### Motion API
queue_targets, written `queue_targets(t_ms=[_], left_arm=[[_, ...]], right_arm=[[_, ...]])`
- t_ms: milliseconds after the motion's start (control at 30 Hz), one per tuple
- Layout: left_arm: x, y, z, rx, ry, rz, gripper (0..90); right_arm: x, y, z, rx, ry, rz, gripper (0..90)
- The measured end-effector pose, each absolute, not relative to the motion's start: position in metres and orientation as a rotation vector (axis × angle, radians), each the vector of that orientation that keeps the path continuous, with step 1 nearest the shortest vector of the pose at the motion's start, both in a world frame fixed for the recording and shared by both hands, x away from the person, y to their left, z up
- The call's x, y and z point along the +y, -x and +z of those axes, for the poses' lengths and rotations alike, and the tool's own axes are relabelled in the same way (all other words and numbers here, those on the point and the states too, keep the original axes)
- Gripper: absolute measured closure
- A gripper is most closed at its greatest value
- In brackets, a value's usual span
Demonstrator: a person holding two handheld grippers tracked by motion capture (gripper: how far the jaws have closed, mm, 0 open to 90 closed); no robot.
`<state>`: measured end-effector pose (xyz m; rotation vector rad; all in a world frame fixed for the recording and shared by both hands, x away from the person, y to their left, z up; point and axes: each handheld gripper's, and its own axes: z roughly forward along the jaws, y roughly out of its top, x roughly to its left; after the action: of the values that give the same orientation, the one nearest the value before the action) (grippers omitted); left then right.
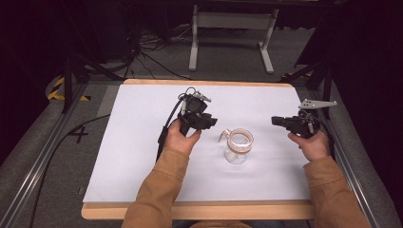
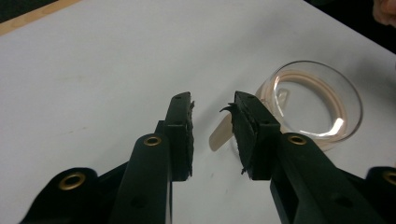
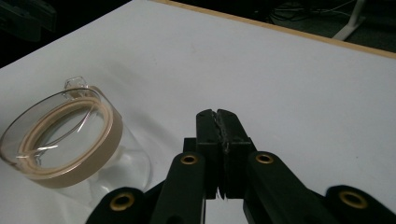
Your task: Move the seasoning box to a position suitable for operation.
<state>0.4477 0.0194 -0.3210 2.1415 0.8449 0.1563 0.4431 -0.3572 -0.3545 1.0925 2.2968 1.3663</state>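
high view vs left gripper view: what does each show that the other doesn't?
High view alone: both sleeves, the right hand-held gripper apart from the glass jar, the table's wooden edge and the floor beyond. Left gripper view alone: the left hand-held gripper up close, jaws open with nothing between them, and the jar's tan tab past them. Shared: the jar with its tan band, on the white sheet.

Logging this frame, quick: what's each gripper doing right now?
Left gripper: open, holding nothing, by the glass jar.
Right gripper: closed, holding nothing.

Glossy clear glass jar, matt white table
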Motion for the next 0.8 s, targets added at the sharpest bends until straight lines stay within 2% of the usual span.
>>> queue_targets(t_ms=[300,467,800], left_arm=[[0.007,-0.457,-0.336,0.847,-2.153,0.095,74.3],[-0.002,-0.457,-0.34,0.844,-2.116,-0.001,86.6],[-0.012,-0.455,-0.348,0.857,-2.108,-0.033,87.2]], right_arm=[[-0.35,-0.438,-0.359,2.332,-1.06,1.326,87.6],[-0.353,-0.437,-0.357,2.322,-1.072,1.345,87.6],[-0.353,-0.437,-0.358,2.33,-1.072,1.35,87.2]])
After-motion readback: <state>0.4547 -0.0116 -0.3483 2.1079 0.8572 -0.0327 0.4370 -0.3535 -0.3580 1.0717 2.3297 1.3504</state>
